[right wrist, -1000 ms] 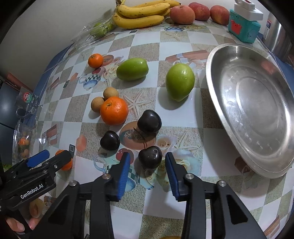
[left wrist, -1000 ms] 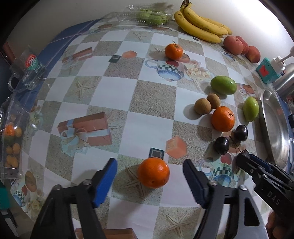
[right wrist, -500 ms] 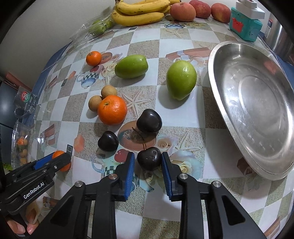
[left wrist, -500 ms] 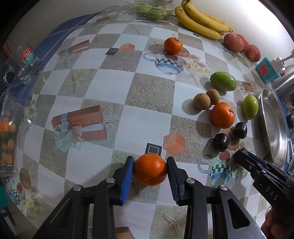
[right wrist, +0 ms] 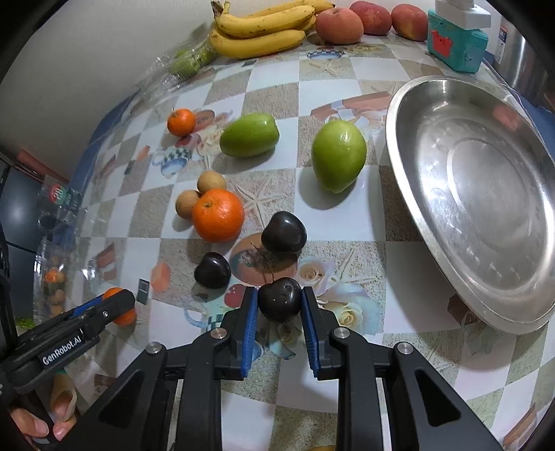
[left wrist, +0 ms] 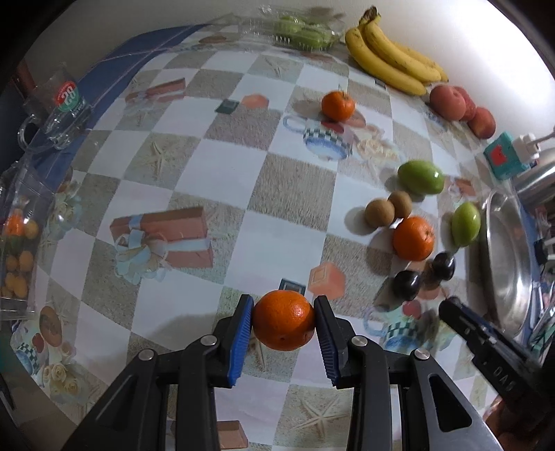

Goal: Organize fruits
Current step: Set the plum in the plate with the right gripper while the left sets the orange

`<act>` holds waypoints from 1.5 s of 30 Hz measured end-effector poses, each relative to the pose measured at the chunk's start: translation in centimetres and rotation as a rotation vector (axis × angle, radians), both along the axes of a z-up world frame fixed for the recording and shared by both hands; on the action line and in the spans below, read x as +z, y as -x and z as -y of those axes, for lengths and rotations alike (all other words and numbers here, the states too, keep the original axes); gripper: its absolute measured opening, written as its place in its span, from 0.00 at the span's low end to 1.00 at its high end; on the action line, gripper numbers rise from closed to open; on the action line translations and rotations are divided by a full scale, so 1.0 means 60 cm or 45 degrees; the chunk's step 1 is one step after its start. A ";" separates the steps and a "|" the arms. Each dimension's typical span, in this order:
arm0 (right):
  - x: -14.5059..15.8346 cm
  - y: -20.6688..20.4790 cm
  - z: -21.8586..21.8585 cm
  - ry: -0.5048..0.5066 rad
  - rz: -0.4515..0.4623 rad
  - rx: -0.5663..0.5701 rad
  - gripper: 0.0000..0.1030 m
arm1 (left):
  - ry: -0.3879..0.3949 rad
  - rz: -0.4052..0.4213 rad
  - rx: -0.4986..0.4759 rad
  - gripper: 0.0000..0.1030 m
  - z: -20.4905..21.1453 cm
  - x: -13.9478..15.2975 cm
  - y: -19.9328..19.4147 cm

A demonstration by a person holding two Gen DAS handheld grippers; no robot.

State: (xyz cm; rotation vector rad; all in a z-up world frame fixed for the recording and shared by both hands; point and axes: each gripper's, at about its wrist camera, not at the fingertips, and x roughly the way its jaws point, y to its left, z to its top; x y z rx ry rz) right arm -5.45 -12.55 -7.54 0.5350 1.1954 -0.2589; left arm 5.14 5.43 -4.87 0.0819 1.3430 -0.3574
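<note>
My left gripper (left wrist: 282, 321) is shut on an orange (left wrist: 283, 320) and holds it just above the tablecloth. My right gripper (right wrist: 279, 305) is shut on a dark cherry (right wrist: 279, 303) with a stem. Two more dark cherries (right wrist: 283, 232) (right wrist: 212, 265) lie just beyond it. A second orange (right wrist: 218, 214), two small brown fruits (right wrist: 187, 204), two green mangoes (right wrist: 338, 155) (right wrist: 249, 135) and a small tangerine (right wrist: 181, 121) lie further out. A steel plate (right wrist: 416, 180) stands empty at the right.
Bananas (right wrist: 258, 29) and peaches (right wrist: 338, 20) lie along the far wall, next to a teal box (right wrist: 456, 43). A clear pack of green fruit (left wrist: 301, 31) sits at the back, a glass mug (left wrist: 57, 111) and a clear box of small fruit (left wrist: 15, 253) at the left edge.
Both grippers have closed: the left on the orange, the right on the near cherry. Both fruits now sit gripped between the blue pads, and the left one is slightly raised.
</note>
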 end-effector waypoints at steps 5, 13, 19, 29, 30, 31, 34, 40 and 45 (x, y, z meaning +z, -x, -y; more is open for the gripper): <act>0.028 0.007 0.005 0.015 0.065 -0.034 0.25 | 0.012 0.039 0.015 0.37 0.018 0.030 -0.011; 0.057 -0.006 0.036 0.001 0.136 -0.149 0.25 | 0.067 0.075 -0.002 0.37 0.081 0.068 -0.023; 0.073 -0.018 0.073 0.026 0.163 -0.233 0.25 | 0.078 0.092 -0.010 0.37 0.127 0.076 -0.045; 0.088 -0.032 0.140 0.072 0.163 -0.366 0.25 | 0.096 0.104 -0.081 0.37 0.219 0.078 -0.060; 0.088 -0.030 0.147 0.075 0.162 -0.382 0.25 | 0.100 0.104 -0.094 0.37 0.230 0.079 -0.059; 0.087 -0.026 0.158 0.080 0.156 -0.405 0.25 | 0.102 0.105 -0.103 0.37 0.239 0.080 -0.057; 0.082 -0.013 0.180 0.078 0.139 -0.463 0.25 | 0.102 0.109 -0.150 0.37 0.271 0.082 -0.051; 0.077 0.034 0.231 0.058 0.123 -0.596 0.25 | 0.095 0.116 -0.268 0.37 0.339 0.085 -0.025; 0.077 0.070 0.265 0.051 0.120 -0.683 0.25 | 0.088 0.126 -0.397 0.37 0.393 0.083 0.012</act>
